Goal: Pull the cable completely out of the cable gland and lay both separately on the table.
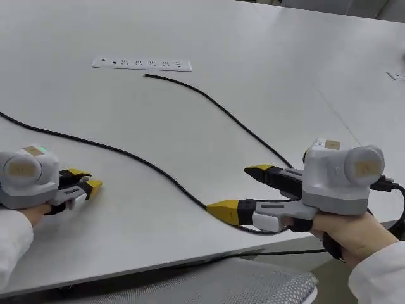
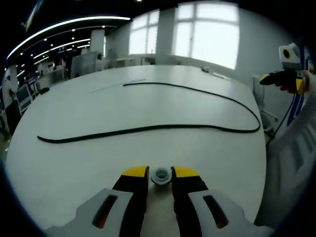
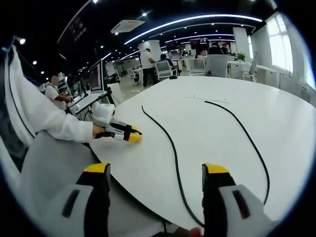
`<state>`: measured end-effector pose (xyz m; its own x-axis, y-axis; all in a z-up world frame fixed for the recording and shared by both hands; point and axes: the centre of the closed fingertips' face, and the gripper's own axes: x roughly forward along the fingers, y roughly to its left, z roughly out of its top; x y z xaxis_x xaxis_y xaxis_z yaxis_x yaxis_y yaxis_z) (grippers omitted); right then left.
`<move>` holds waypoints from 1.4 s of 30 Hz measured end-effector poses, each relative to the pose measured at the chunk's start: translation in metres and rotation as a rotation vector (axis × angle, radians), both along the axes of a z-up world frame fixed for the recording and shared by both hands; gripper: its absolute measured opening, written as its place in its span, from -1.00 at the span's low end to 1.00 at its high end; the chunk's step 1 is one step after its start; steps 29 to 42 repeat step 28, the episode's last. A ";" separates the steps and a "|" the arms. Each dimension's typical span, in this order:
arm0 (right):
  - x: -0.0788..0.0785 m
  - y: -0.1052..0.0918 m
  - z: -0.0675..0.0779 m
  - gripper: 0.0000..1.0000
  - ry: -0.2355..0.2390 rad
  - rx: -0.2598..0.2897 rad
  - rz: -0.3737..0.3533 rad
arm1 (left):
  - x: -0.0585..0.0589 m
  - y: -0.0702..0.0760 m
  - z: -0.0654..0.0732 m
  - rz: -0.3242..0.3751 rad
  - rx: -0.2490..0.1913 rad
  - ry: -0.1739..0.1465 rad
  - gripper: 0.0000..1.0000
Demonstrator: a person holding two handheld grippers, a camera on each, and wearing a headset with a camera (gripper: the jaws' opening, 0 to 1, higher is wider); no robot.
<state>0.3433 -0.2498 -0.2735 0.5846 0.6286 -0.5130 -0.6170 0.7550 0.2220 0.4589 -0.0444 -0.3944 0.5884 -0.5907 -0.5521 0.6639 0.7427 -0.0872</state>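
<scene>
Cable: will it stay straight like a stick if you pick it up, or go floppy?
Probably floppy: the cable lies in loose curves on the table, so it would likely droop from a grip. It looks thin, so it is probably light. Pushed, it may slide on the smooth top.

I look down on a white table [image 1: 190,133] with a white power strip [image 1: 142,64] lying flat toward its far side. A grey mesh chair seat [image 1: 247,282] sits at the near edge. Beyond the table are bright windows [image 2: 207,29], monitors [image 3: 96,76], a standing person [image 3: 146,58] and long ceiling light strips [image 3: 197,20].
</scene>
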 end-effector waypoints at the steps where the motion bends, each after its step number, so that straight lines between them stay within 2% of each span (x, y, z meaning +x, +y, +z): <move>1: -0.002 0.000 0.001 0.60 -0.002 0.004 0.001 | 0.000 0.003 0.003 0.014 0.006 -0.001 -0.58; 6: -0.008 -0.007 0.003 0.64 -0.005 -0.013 0.006 | -0.005 0.012 0.033 0.015 -0.017 -0.024 -0.47; 9: -0.008 -0.014 0.006 0.66 -0.013 -0.013 -0.009 | -0.010 0.026 0.064 0.018 -0.060 -0.048 -0.32; 11: -0.007 -0.021 0.008 0.67 -0.018 -0.018 -0.020 | -0.016 0.039 0.082 0.027 -0.081 -0.050 -0.19; 12: -0.008 -0.023 0.008 0.68 -0.019 -0.019 -0.022 | -0.021 0.047 0.092 0.026 -0.085 -0.055 -0.14; 16: -0.012 -0.033 0.009 0.71 -0.015 -0.031 -0.037 | -0.039 0.075 0.120 0.028 -0.072 -0.062 0.04; 19: -0.015 -0.045 0.007 0.73 -0.006 -0.034 -0.056 | -0.061 0.096 0.135 0.045 -0.076 -0.019 0.26; 23: -0.021 -0.057 0.005 0.75 0.003 -0.034 -0.082 | -0.088 0.116 0.145 0.076 -0.068 0.011 0.47; 25: -0.025 -0.063 0.005 0.75 0.009 -0.033 -0.102 | -0.099 0.126 0.151 0.108 -0.089 0.006 0.55; 28: -0.032 -0.072 0.003 0.75 0.018 -0.029 -0.132 | -0.114 0.136 0.157 0.135 -0.098 0.008 0.59; 42: -0.032 -0.072 0.003 0.75 0.018 -0.029 -0.132 | -0.114 0.136 0.157 0.135 -0.098 0.008 0.59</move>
